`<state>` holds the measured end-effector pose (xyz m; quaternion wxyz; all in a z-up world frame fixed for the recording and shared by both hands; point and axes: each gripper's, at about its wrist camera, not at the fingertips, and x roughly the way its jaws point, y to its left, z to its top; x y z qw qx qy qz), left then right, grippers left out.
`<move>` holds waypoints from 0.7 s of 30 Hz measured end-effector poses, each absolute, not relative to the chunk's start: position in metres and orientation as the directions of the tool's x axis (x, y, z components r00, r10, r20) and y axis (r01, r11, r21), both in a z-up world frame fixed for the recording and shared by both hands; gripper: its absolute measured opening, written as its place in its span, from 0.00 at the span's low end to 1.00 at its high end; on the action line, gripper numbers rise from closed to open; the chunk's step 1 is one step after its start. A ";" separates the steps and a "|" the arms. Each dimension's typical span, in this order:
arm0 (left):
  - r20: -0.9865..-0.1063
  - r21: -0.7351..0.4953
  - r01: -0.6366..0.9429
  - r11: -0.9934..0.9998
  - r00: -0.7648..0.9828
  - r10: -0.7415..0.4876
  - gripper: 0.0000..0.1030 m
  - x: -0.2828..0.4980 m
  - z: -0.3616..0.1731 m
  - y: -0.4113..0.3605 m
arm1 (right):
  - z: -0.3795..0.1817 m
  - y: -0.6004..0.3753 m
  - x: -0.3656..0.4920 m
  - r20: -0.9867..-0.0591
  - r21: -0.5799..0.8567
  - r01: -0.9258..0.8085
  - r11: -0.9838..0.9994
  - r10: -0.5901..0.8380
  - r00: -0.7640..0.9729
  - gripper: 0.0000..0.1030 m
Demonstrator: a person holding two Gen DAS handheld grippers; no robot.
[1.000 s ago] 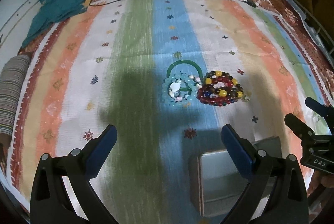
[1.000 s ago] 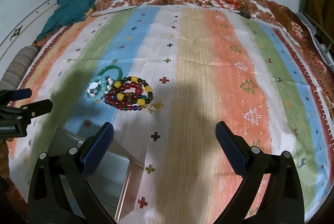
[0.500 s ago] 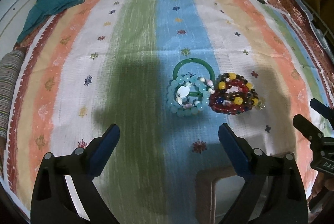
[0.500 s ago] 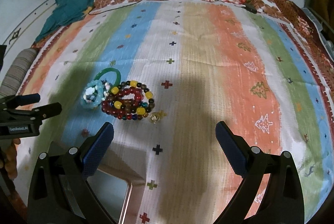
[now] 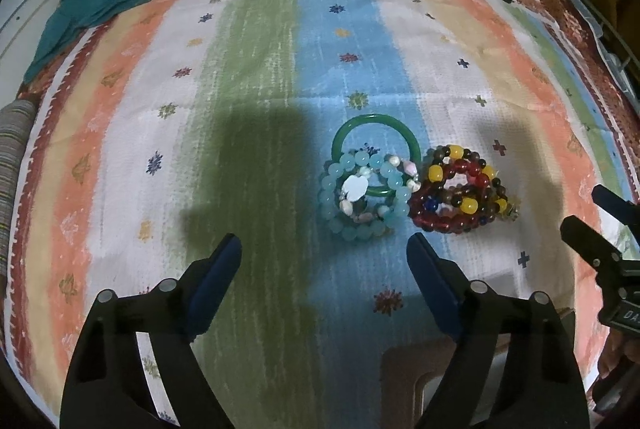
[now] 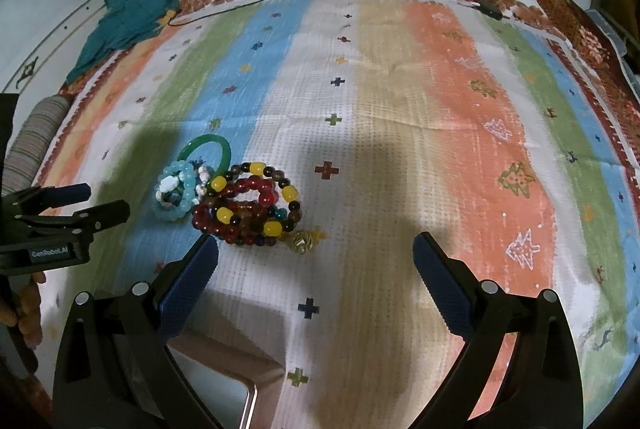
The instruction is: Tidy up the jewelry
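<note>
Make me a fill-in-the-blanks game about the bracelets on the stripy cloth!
The plain ring-shaped bangle is coloured ___.
The pale blue bead bracelet lies partly on top of the ___.
Both tongs, left and right, hold ___.
The big round beads among the red bead bracelets are coloured ___.

Missing words: green; bangle; nothing; yellow

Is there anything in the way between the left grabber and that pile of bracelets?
Nothing visible blocks it. The left gripper is open, and only bare striped cloth lies between its fingers and the pale blue bead bracelet, the nearest piece. The green bangle and red and yellow beads lie just beyond.
</note>
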<state>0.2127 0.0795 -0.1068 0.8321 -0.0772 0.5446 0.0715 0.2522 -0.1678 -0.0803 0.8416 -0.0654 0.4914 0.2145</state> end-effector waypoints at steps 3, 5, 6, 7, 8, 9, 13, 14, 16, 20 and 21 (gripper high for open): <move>-0.918 -0.053 -0.195 0.979 0.395 0.029 0.76 0.218 -0.109 0.079 | -0.085 -0.165 0.255 -0.862 0.100 -0.428 0.898 0.293 0.414 0.96; -0.919 -0.053 -0.195 0.979 0.392 0.028 0.76 0.223 -0.110 0.080 | -0.088 -0.164 0.256 -0.866 0.096 -0.430 0.898 0.289 0.408 0.95; -0.920 -0.055 -0.197 0.979 0.392 0.028 0.75 0.224 -0.111 0.081 | -0.090 -0.163 0.257 -0.869 0.094 -0.432 0.897 0.286 0.405 0.93; -0.920 -0.060 -0.200 0.978 0.390 0.023 0.72 0.226 -0.112 0.082 | -0.091 -0.162 0.258 -0.871 0.092 -0.433 0.897 0.284 0.402 0.90; -0.922 -0.072 -0.203 0.977 0.386 0.012 0.70 0.228 -0.113 0.084 | -0.093 -0.161 0.258 -0.874 0.089 -0.433 0.897 0.279 0.398 0.85; -0.923 -0.077 -0.205 0.976 0.385 0.008 0.68 0.229 -0.114 0.084 | -0.095 -0.161 0.258 -0.876 0.087 -0.434 0.897 0.276 0.395 0.84; -0.926 -0.071 -0.196 0.978 0.377 0.009 0.66 0.235 -0.118 0.084 | -0.102 -0.157 0.260 -0.885 0.081 -0.439 0.895 0.267 0.381 0.84; -0.927 -0.070 -0.194 0.979 0.374 0.008 0.65 0.236 -0.120 0.084 | -0.103 -0.156 0.261 -0.887 0.081 -0.441 0.894 0.267 0.378 0.82; -0.931 -0.074 -0.190 0.979 0.366 0.001 0.62 0.240 -0.123 0.084 | -0.105 -0.154 0.262 -0.890 0.078 -0.444 0.893 0.262 0.372 0.78; -0.936 -0.072 -0.177 0.982 0.351 -0.006 0.59 0.245 -0.130 0.083 | -0.109 -0.152 0.264 -0.897 0.078 -0.448 0.891 0.259 0.359 0.72; -0.938 -0.072 -0.171 0.983 0.347 -0.009 0.59 0.247 -0.131 0.082 | -0.111 -0.152 0.265 -0.899 0.078 -0.448 0.890 0.257 0.354 0.70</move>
